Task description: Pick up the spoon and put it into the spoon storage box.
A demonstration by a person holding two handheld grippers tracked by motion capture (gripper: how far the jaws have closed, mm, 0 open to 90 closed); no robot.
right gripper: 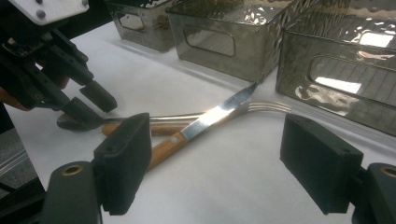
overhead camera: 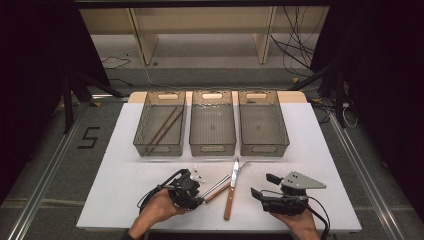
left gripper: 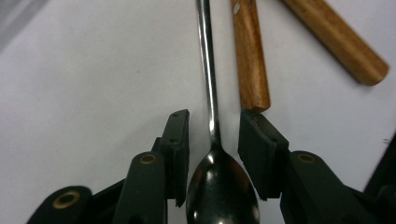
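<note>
A metal spoon (left gripper: 219,186) lies on the white table, its bowl between the jaws of my left gripper (left gripper: 214,135). The pads stand on either side of its neck with small gaps, so the gripper is open. In the high view this gripper (overhead camera: 200,196) sits at the lower-left end of the spoon (overhead camera: 216,186). Beside the spoon lies a wooden-handled fork (left gripper: 250,60), and a wooden-handled knife (overhead camera: 231,192) crosses over it. My right gripper (overhead camera: 261,184) rests right of the knife, wide open and empty, its view facing the knife (right gripper: 224,112), the fork (right gripper: 268,107) and the left gripper (right gripper: 88,105).
Three clear bins stand in a row behind the cutlery: the left bin (overhead camera: 159,149) holds a pair of chopsticks (overhead camera: 165,125), while the middle bin (overhead camera: 212,149) and the right bin (overhead camera: 264,149) hold nothing. Bare white table (overhead camera: 125,175) lies left of my left hand.
</note>
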